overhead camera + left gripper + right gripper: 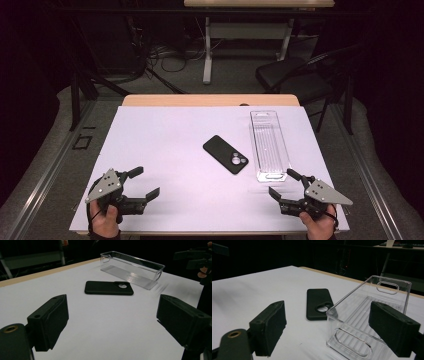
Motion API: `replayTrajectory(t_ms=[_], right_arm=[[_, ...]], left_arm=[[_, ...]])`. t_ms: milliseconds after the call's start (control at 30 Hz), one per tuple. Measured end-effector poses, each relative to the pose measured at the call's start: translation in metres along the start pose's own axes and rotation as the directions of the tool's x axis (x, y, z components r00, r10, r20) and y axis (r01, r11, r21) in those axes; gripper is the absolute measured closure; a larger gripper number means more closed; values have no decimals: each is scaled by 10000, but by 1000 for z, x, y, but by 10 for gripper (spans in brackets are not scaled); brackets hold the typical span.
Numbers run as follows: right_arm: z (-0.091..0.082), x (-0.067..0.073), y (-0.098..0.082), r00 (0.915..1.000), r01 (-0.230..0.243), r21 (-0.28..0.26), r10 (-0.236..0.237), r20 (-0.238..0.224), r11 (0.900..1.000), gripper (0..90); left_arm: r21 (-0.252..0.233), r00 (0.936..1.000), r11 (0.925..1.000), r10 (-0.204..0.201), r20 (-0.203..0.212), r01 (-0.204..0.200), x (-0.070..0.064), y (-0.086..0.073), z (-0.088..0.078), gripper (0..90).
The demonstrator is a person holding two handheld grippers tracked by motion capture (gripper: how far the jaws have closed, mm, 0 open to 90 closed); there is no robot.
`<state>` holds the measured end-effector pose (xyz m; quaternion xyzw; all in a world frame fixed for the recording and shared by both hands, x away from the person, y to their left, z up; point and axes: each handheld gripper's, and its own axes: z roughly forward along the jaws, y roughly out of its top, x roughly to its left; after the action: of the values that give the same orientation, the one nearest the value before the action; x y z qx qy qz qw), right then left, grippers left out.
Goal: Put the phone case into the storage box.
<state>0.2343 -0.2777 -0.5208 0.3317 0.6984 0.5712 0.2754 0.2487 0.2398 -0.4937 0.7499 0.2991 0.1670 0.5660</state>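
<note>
**Both grippers wide and empty at the near edge; phone case and clear bin between them**

On the white-topped table (165, 150), a flat black phone case with a round camera cut-out (225, 154) lies near the middle, its back up, long axis running from 10 o'clock to 4 o'clock in the high view. At its 3 o'clock, close but apart, stands a long, narrow, clear plastic bin with ribbed floor and slotted handles (269, 145), empty, its length pointing to 12 o'clock.

The left gripper (141, 182) sits at the table's 7 o'clock corner, jaws spread wide with nothing between them, aimed toward the case. The right gripper (287, 183) sits at 5 o'clock, just short of the bin's near end, jaws likewise released and empty. In the right gripper view the bin's near wall (352, 337) stands between the two jaws but beyond them, untouched.
</note>
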Motion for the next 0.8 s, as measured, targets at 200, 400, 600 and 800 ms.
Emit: replayTrajectory(t_ms=[200, 400, 600, 800], right_arm=[[0, -1, 0, 9999, 1, 28, -2, 113, 10000, 139], [1, 0, 0, 9994, 60, 79, -63, 327, 10000, 139], [3, 1, 1, 9989, 98, 316, -113, 464, 9995, 139], [9, 3, 4, 9938, -58, 354, 19, 1115, 9994, 141]], left_arm=[[104, 10000, 9999, -98, -11, 98, 0, 0, 2, 111], [203, 9996, 9994, -273, 15, 272, 0, 0, 3, 105], [456, 9988, 9978, -490, -3, 490, -1, 1, 7, 56], [636, 9974, 9955, -716, 88, 709, -1, 2, 12, 26]])
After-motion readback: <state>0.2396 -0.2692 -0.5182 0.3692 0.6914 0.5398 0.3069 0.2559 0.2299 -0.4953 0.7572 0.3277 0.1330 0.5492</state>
